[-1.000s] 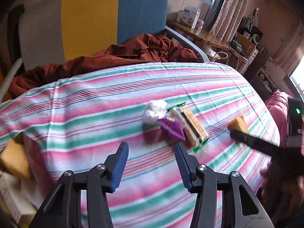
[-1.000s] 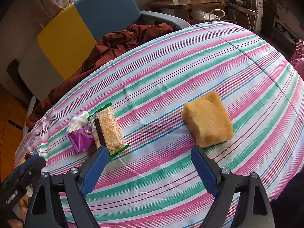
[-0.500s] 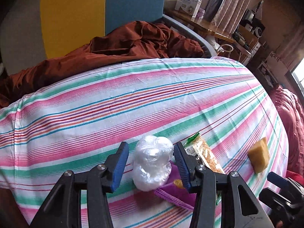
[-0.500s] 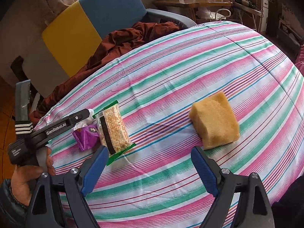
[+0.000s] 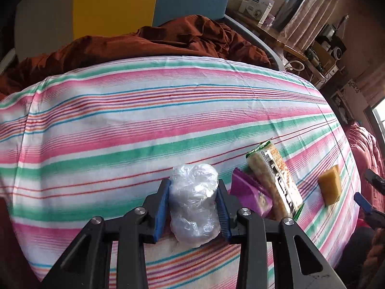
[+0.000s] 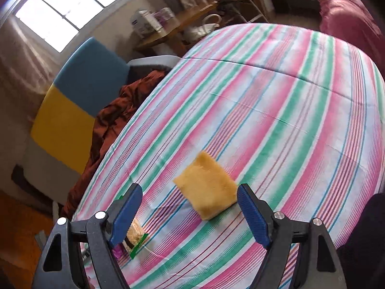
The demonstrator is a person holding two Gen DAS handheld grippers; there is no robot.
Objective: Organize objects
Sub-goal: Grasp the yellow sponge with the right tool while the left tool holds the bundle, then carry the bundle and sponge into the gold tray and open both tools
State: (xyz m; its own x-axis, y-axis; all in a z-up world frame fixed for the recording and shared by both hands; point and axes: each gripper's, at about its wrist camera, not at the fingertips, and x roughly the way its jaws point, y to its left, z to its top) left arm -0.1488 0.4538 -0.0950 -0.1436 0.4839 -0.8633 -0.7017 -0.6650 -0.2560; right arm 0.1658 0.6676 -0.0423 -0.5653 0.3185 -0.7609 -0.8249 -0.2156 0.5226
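Note:
My left gripper (image 5: pixel 193 192) is shut on a clear crumpled plastic bag (image 5: pixel 195 202) on the striped tablecloth (image 5: pixel 144 125). Just right of it lie a purple snack packet (image 5: pixel 250 200) and a green-edged cracker pack (image 5: pixel 274 180). A yellow sponge (image 5: pixel 330 187) lies further right. In the right wrist view my right gripper (image 6: pixel 190 197) is open, its blue pads on either side of the yellow sponge (image 6: pixel 207 187), which lies between and a little ahead of them. The cracker pack (image 6: pixel 136 236) shows behind the left finger.
A rust-brown cloth (image 5: pixel 154 41) is heaped on a blue and yellow chair (image 5: pixel 149 0) past the table's far edge. A wooden desk with boxes (image 5: pixel 259 7) stands at the back right. A pink bedcover (image 6: pixel 351 14) lies beyond the table's right side.
My left gripper has closed on the plastic bag. My right gripper has moved forward and turned, so that the sponge now sits between its open fingers.

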